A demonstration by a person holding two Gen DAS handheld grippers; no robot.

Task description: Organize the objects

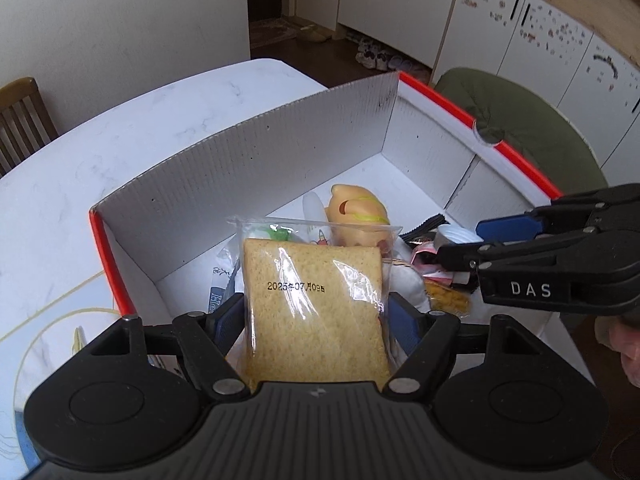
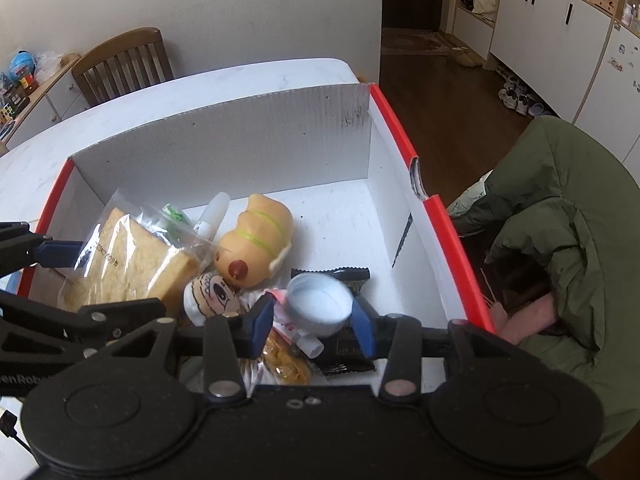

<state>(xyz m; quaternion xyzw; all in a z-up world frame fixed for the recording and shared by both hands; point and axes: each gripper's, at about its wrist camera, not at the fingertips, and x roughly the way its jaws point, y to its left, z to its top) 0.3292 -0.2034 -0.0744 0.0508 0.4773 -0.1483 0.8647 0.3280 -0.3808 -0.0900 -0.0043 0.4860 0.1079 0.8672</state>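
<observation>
A white cardboard box with a red rim [image 1: 248,160] [image 2: 224,140] stands on the white table. My left gripper [image 1: 316,320] is shut on a bagged slice of bread [image 1: 316,300] and holds it over the box's near left part; the bread also shows in the right wrist view [image 2: 136,256]. My right gripper [image 2: 316,320] is shut on a small pale-blue cup [image 2: 320,304], held above the items in the box; it shows in the left wrist view [image 1: 472,240]. In the box lie a bread-shaped toy [image 2: 256,236], a white tube [image 2: 212,216], a small plush doll [image 2: 212,296] and a black packet [image 2: 344,276].
The white marble-pattern table [image 1: 120,132] extends to the left and behind the box. A wooden chair [image 2: 124,60] stands at the far side. A green jacket on a chair [image 2: 560,220] is close on the right of the box. White cabinets [image 2: 560,20] line the back wall.
</observation>
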